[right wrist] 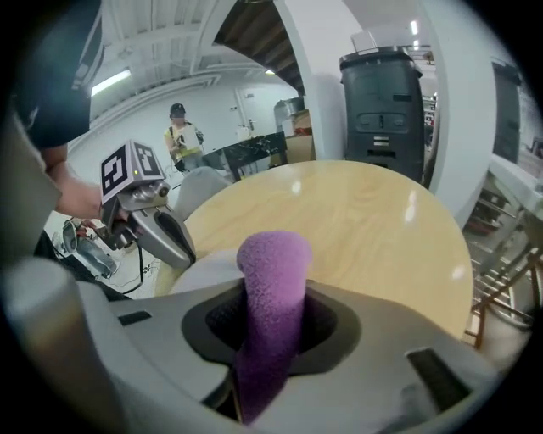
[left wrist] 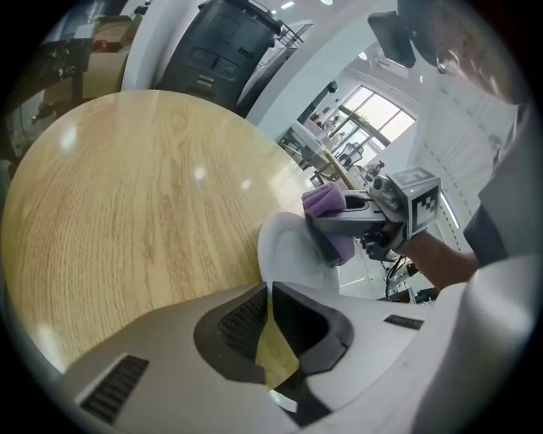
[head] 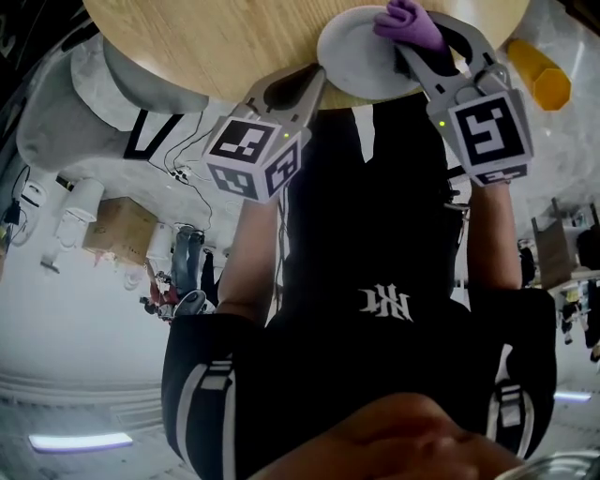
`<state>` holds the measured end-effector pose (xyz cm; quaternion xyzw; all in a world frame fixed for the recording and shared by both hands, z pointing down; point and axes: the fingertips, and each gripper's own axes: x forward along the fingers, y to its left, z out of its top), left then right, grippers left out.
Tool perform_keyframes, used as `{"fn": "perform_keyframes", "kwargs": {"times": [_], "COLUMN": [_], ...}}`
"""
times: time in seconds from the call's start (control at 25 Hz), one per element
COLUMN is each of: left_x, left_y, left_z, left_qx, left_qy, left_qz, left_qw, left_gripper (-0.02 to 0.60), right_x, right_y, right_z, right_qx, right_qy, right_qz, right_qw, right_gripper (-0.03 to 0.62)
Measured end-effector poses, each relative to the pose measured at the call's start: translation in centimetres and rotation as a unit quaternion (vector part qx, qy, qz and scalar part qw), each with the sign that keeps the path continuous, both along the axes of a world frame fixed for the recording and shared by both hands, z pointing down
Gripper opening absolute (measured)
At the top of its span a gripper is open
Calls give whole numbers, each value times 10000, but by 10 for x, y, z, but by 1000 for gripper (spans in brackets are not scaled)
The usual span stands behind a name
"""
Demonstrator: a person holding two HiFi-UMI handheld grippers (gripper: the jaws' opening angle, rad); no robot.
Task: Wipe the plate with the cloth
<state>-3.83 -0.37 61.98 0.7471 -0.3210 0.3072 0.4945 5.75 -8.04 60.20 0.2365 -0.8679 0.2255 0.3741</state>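
A white plate (head: 356, 56) lies at the near edge of the round wooden table (head: 234, 47). My left gripper (head: 317, 77) reaches it from the left, and its jaws stand nearly together on the plate's rim (left wrist: 288, 250). My right gripper (head: 412, 47) is over the plate's right side, shut on a rolled purple cloth (head: 408, 23). In the right gripper view the cloth (right wrist: 271, 280) stands up between the jaws, with the plate (right wrist: 204, 267) just beyond and the left gripper (right wrist: 182, 253) at its left edge. The left gripper view shows the cloth (left wrist: 322, 201) over the plate's far side.
A yellow object (head: 539, 73) lies on the floor right of the table. A grey seat (head: 84, 94) stands at the left, a cardboard box (head: 117, 230) further off. A dark bin (right wrist: 386, 110) stands behind the table, a person (right wrist: 180, 136) far back.
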Motion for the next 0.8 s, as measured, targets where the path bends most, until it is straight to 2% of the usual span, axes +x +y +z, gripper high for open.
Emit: {"fn": "perform_keyframes", "kwargs": {"times": [0.12,0.2,0.32,0.48,0.56,0.68,0.8], "left_x": [0,1,4,9,13,17,17], "left_y": [1,2,1,-1,0,2,2], "left_z": [2,2,-2,-5,-5,-5,-5], "left_qx": [-9,-5,30,97,87,61,57], "left_qy": [-20,18,98,165,197,231,237], "left_qz": [43,45,34,82,95,105,95], "left_qw": [10000,10000,9999,9998,9997,9997,9997], "left_gripper": [6,6,6,6,6,6,6], "right_x": [25,25,3,-54,-77,-86,-69], "right_y": [-2,-3,3,28,32,32,25], "right_z": [-4,-9,-27,-28,-20,-8,-4], "right_qx": [93,149,191,-394,-529,-561,-459], "right_qy": [245,182,-193,-819,-1071,-1084,-927], "right_qz": [162,170,-17,-291,-293,-295,-254], "right_qw": [9995,9996,9996,9954,9924,9921,9943], "right_gripper": [104,104,103,103,103,103,104]}}
